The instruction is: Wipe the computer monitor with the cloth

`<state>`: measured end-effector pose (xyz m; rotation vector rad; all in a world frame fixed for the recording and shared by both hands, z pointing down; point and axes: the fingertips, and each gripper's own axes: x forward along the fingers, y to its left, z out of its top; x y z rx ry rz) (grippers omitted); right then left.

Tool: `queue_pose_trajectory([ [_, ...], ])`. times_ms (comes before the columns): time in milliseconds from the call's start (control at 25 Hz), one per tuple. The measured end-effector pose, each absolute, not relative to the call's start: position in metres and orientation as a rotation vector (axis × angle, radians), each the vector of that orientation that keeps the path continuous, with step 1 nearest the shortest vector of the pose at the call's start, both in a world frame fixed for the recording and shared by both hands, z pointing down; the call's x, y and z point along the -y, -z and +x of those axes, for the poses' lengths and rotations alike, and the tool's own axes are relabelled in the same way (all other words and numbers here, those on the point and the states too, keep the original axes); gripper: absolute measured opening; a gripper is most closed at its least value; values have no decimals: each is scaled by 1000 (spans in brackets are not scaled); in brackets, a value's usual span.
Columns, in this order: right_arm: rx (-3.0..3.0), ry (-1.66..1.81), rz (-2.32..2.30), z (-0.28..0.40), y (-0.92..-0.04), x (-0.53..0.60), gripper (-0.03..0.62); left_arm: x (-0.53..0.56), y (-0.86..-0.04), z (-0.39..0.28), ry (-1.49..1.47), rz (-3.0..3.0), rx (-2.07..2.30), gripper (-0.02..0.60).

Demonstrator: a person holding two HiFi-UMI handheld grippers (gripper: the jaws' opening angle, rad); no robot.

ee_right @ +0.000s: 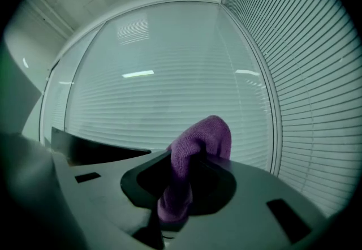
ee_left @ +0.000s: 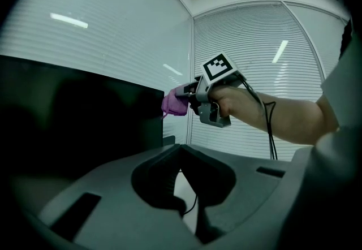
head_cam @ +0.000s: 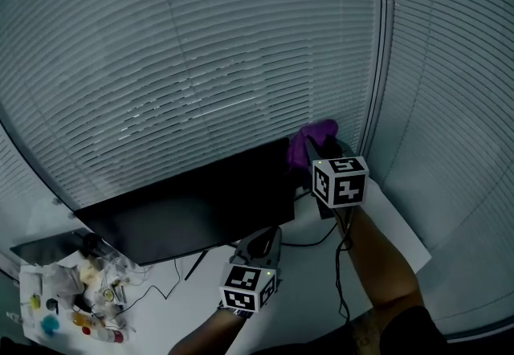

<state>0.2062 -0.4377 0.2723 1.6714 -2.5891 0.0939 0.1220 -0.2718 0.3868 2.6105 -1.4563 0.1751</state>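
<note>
At 8 o'clock in the head view, a heap of small bottles and caps lies on the white desk. Any labels on them are too small to read. The dark monitor stands across the middle with its screen blank, in front of closed blinds.

At 6 o'clock the left gripper is held low, just before the monitor's lower edge. Its 2 jaws are closed tip to tip with nothing between them. The left marker cube carries only black-and-white square patterns.

The purple cloth sits at the monitor's upper right corner, about 2 o'clock from the screen's middle. In the left gripper view it touches that corner. The right gripper has its 2 jaws clamped on the cloth. In the right gripper view, a bunched fold rises between the fingers and curls over past their tips, while the rest hangs down towards the camera. The right marker cube, at 5 o'clock from the cloth, shows the same kind of square patterns.
</note>
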Motion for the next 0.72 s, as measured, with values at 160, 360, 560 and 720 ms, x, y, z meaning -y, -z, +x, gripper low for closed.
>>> queue_pose_trajectory([
  [160, 2576, -104, 1689, 211, -281, 439, 80, 275, -393, 123, -175, 2613, 1449, 6],
  [360, 2638, -61, 1622, 198, -281, 437, 80, 279, -398, 129, -177, 2619, 1434, 6],
  [560, 2661, 53, 1546, 186, -278, 432, 80, 280, -403, 130, -178, 2614, 1430, 6],
  [720, 2683, 85, 1485, 174, -280, 431, 80, 280, -407, 129, -181, 2604, 1426, 6],
])
